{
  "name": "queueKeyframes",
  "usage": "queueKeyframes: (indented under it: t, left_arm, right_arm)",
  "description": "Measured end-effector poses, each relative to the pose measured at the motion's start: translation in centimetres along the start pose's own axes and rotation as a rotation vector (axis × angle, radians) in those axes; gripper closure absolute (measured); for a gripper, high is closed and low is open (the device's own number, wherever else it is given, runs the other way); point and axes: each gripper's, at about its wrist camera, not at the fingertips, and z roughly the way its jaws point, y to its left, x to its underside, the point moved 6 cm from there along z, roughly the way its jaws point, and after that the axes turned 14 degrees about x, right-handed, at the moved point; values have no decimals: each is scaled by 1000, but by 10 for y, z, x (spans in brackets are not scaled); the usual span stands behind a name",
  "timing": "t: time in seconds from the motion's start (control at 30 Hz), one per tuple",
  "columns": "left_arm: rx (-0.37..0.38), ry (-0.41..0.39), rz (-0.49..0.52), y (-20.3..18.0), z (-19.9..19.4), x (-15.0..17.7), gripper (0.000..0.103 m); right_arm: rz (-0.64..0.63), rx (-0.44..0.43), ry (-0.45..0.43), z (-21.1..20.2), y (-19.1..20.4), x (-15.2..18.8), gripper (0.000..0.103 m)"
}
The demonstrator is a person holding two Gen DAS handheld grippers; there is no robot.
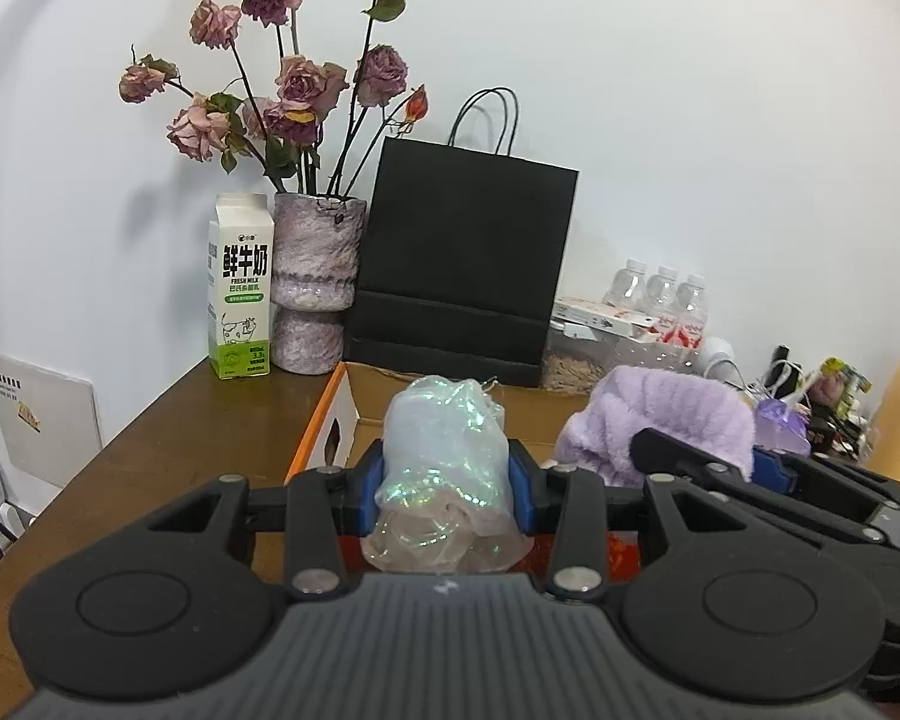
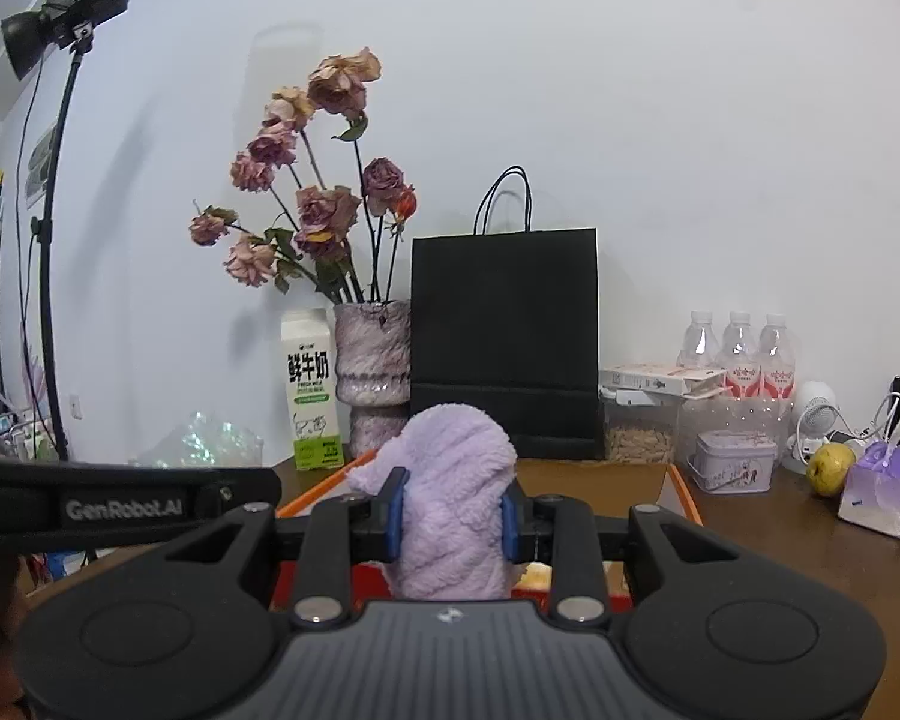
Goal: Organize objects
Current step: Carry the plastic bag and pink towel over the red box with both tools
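My left gripper (image 1: 447, 480) is shut on a crumpled iridescent plastic bag (image 1: 444, 450), which bulges up between its blue pads. My right gripper (image 2: 453, 516) is shut on a fluffy lilac cloth (image 2: 456, 480) that stands up between its pads. Both are held above an open cardboard box with an orange edge (image 1: 324, 420), whose right rim (image 2: 684, 492) shows in the right wrist view. The lilac cloth (image 1: 660, 420) and the right gripper (image 1: 768, 468) appear at the right of the left wrist view. The left gripper's body (image 2: 120, 504) crosses the left of the right wrist view, with the plastic bag (image 2: 210, 441) behind it.
On the brown table (image 1: 180, 438) by the wall stand a milk carton (image 1: 238, 288), a vase of dried roses (image 1: 315, 282), a black paper bag (image 1: 462, 264) and water bottles (image 2: 738, 354). A tin (image 2: 732, 459), a pear (image 2: 831, 468), a small fan (image 2: 816, 420) and a lilac pouch (image 2: 882, 489) sit at right. A lamp stand (image 2: 48, 240) rises at left.
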Motion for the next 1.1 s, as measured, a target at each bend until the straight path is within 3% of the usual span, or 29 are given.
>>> queueKeyframes:
  t: [0.5,1.1]
  left_arm:
    - [-7,-11,-53,6,58,-30,62]
    - [-46,2,-85,20,125,-46,62]
  right_arm:
    - [16,44,15,57,-13,-31,75]
    - [64,87,94,124,-41,-31,75]
